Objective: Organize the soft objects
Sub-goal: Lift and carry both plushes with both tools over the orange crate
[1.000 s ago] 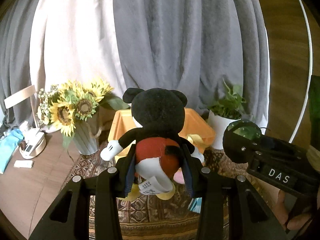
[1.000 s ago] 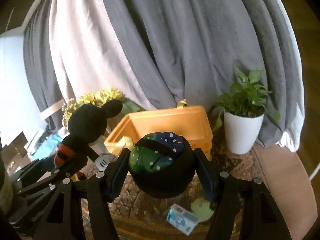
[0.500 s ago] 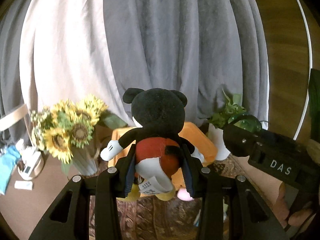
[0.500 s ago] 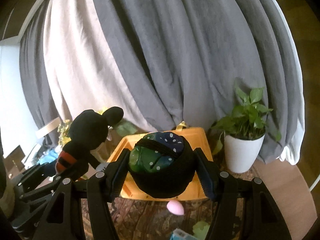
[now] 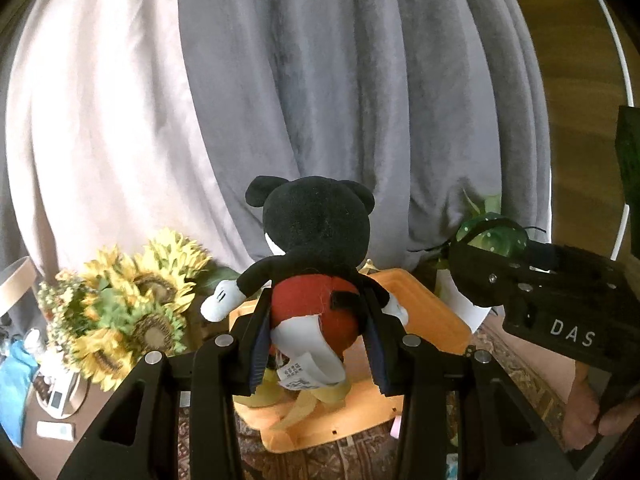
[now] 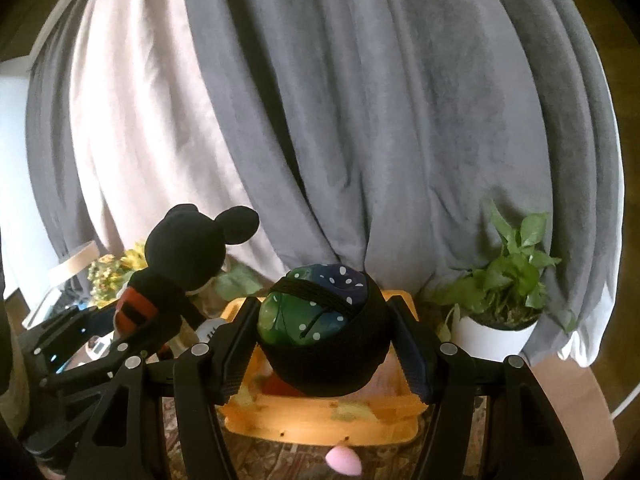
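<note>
Behind everything hangs a grey curtain [image 6: 400, 140], with a paler pink-beige drape [image 5: 100, 140] on its left side. In front of it, on a patterned rug [image 6: 280, 458], stands an orange storage bin [image 6: 320, 424], open at the top, with some soft items inside that are too blurred to name. A potted green plant [image 6: 500, 300] is to the right of the bin and a bunch of sunflowers [image 5: 132, 312] to the left.

The left gripper [image 5: 316, 344] is clamped on a mouse plush toy [image 5: 316, 256], its pads pressing the red shorts on both sides; the toy is upright, facing away, and hangs above the near part of the bin. The right gripper [image 6: 324, 344] is closed on a round black pouch with green and blue dotted fabric [image 6: 320, 320], held over the bin's middle. A small pink egg-shaped item [image 6: 343, 460] lies on the rug just in front of the bin.

I judge that the step is to drop both items into the bin. To do it well, each gripper should be brought fully over the opening, lowered close to the contents, and only then opened, one after the other so that the two grippers do not collide. The plush's long label and legs may catch on the rim, so it should go in toward the centre.
</note>
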`<state>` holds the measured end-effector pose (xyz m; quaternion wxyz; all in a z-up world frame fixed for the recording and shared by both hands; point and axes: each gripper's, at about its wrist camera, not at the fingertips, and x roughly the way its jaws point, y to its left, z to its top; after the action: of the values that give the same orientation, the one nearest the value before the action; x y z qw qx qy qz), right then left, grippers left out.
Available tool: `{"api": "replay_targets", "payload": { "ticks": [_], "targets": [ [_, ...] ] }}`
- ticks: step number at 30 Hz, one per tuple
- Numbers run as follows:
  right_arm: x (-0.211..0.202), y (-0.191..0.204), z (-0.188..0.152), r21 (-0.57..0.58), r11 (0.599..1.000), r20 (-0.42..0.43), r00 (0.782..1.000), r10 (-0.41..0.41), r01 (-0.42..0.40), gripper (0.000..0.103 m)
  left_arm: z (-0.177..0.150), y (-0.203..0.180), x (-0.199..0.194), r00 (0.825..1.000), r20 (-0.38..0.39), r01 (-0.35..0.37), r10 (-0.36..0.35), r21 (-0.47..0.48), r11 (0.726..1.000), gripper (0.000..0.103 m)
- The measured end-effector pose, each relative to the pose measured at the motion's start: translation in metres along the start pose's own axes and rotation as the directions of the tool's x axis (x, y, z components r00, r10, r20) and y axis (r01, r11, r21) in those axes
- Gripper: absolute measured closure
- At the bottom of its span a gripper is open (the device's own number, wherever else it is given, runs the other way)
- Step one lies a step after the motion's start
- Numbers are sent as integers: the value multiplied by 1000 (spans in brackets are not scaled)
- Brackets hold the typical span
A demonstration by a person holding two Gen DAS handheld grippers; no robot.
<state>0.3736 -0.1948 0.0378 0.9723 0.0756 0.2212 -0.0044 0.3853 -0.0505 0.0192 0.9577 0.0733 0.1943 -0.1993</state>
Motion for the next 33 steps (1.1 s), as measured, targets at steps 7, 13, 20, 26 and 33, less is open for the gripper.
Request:
{"api": "replay_targets", "payload": {
  "ticks": [7,13,20,26,33],
  "targets": [
    [45,-11,5,-4,999,-54,998,-33,33,39,5,5,50,999,-44,27,-25,42,999,62],
    [87,-22,-1,-2,999,-121,992,-46,46,39,-3,7,96,993,-107,65,-58,70,995,62],
    [128,-28,-18,-5,999,-214,976,-50,50,39,-22,7,137,978,-193,105,-83,107,989,62],
    [149,-29,-34,-33,998,-282,958,-53,46,39,-36,-2,158,958,-268,161,-101,210,964,62],
    [165,-34,-45,-31,999,-340,939,-50,42,38,-50,-9,179,923,-361,232,-134,246,941,60]
  ]
}}
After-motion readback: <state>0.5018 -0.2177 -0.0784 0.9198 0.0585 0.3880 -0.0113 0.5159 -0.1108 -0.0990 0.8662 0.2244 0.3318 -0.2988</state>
